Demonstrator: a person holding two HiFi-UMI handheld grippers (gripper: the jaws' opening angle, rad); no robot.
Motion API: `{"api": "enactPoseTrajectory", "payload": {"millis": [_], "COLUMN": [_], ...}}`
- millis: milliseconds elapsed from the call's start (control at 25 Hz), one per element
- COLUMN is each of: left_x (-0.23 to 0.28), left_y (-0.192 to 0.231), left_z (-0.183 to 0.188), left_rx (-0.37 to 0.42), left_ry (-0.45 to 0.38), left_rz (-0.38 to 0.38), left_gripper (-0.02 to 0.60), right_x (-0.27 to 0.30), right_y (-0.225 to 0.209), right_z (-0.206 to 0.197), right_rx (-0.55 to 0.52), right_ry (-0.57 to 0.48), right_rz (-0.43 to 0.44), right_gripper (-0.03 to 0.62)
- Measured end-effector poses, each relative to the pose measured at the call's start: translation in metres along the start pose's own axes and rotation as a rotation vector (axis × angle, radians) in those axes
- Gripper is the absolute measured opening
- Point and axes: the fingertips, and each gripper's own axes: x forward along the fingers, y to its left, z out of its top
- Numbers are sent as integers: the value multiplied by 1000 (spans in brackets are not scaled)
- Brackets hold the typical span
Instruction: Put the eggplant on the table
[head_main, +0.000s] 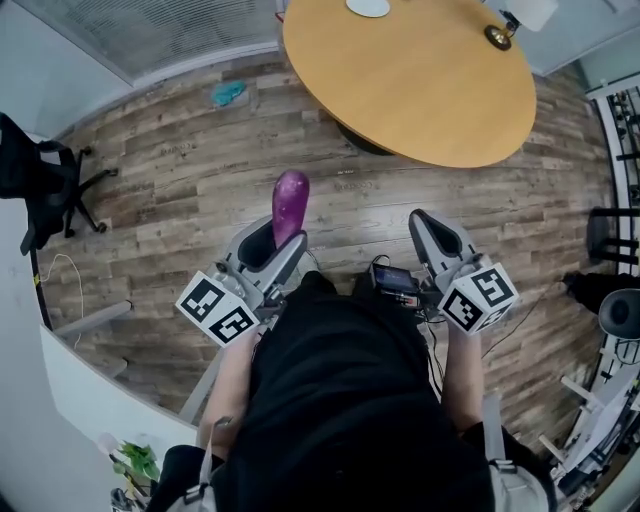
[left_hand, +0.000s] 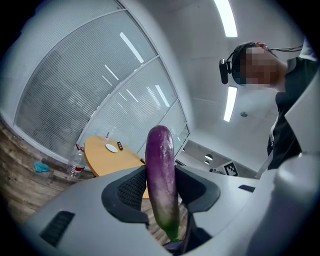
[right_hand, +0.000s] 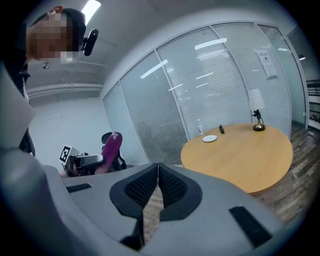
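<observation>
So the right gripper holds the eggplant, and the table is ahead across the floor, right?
No, the left gripper holds the eggplant, as the left gripper view shows; the right gripper is shut on nothing. The table is ahead across the floor.

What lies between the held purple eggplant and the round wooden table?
Only bare wood-plank floor, in the head view, between the long purple eggplant in the left gripper and the round tan wooden table.
</observation>
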Motion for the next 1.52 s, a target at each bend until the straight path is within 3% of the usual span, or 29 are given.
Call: {"api": "enactPoseTrajectory", "payload": {"millis": [400, 840, 1160, 1520], "left_x": [-21, 17, 92, 183], "left_y": [37, 72, 112, 128], "left_z": [10, 31, 75, 100], "left_rx": [0, 6, 40, 79], "left_ry": [28, 22, 45, 105], "left_rz": [-1, 53, 62, -11], "left_gripper": [186, 186, 186, 186], "right_x": [17, 76, 133, 141], "right_y": [14, -32, -95, -157], "right_z": [-1, 23, 73, 101], "right_rx": [-25, -12, 20, 83], "right_ry": [29, 38, -23, -107], "right_rz": [-68, -27, -18, -83], "right_gripper": [18, 18, 18, 18]}}
